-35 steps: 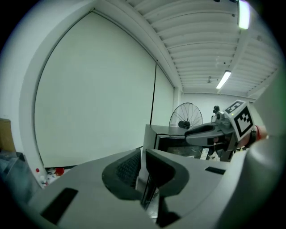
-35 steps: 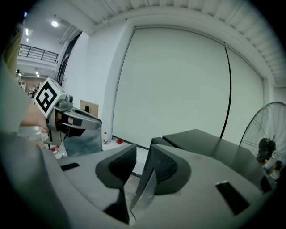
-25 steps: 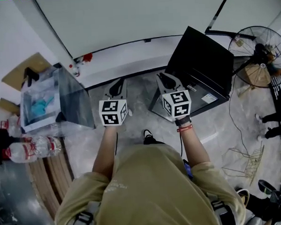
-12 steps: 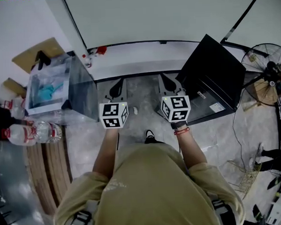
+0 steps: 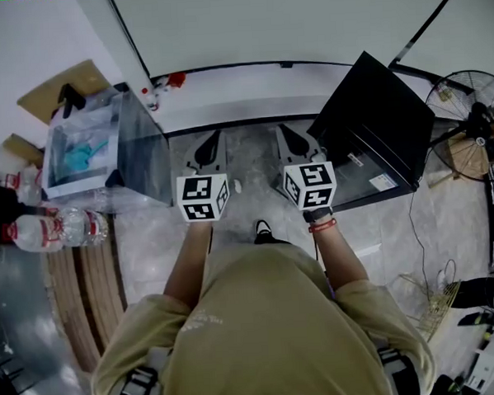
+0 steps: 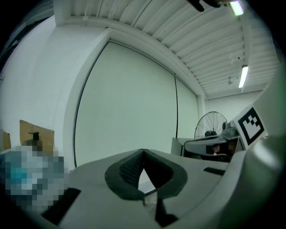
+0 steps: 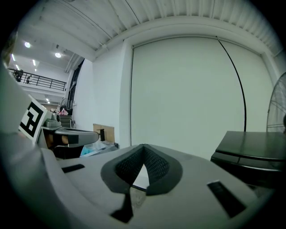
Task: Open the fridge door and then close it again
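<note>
The fridge (image 5: 373, 121) is a small black cabinet on the floor at the right of the head view, with its door closed; the right gripper view shows its dark top (image 7: 257, 145) at the right edge. My left gripper (image 5: 213, 141) and right gripper (image 5: 287, 133) are held side by side in front of my chest, pointing at the white wall. Both are shut with nothing between the pads, as seen in the left gripper (image 6: 143, 152) view and the right gripper (image 7: 144, 147) view. The right gripper is just left of the fridge and apart from it.
A clear box (image 5: 88, 155) with a blue object inside stands at the left, with cardboard (image 5: 59, 85) behind it and water bottles (image 5: 55, 231) and wooden boards (image 5: 83, 292) nearer. A floor fan (image 5: 467, 107) stands right of the fridge. A white wall panel (image 5: 263, 22) fills the front.
The head view has swung, so the fridge and fan now sit further right. Both grippers have shifted slightly and stay side by side. Their jaws have come together.
</note>
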Demonstrator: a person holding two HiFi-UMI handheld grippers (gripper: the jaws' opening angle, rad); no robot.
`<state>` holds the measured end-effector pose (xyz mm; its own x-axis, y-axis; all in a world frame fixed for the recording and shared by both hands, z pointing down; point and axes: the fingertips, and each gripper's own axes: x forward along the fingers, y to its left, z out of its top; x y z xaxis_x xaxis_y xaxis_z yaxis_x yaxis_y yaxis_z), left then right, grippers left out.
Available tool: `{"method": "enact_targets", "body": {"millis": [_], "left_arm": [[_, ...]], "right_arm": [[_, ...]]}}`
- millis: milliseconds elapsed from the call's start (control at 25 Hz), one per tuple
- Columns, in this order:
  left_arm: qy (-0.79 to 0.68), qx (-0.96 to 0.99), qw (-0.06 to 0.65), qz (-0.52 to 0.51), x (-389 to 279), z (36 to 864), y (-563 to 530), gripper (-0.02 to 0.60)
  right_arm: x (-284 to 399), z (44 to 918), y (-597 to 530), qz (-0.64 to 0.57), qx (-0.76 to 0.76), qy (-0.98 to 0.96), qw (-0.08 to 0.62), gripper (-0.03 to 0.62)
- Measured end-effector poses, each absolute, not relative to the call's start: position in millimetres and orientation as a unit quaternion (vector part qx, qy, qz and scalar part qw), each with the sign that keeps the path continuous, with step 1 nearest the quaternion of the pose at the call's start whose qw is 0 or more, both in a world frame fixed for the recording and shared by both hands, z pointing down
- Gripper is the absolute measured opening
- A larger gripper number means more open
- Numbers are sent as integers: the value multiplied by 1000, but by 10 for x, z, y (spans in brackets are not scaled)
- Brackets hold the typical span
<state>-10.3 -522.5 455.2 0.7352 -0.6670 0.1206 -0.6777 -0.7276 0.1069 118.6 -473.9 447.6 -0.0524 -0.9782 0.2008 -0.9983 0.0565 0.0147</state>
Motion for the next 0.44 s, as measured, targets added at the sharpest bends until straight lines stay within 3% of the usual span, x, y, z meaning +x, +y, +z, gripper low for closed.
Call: {"method": "enact_targets", "body": {"millis": [440], "left_arm": [[-378, 921, 78, 43, -91, 4764, -5656, 20]], "right_arm": [[1124, 4709, -5097, 47, 599, -786, 144, 21]]}}
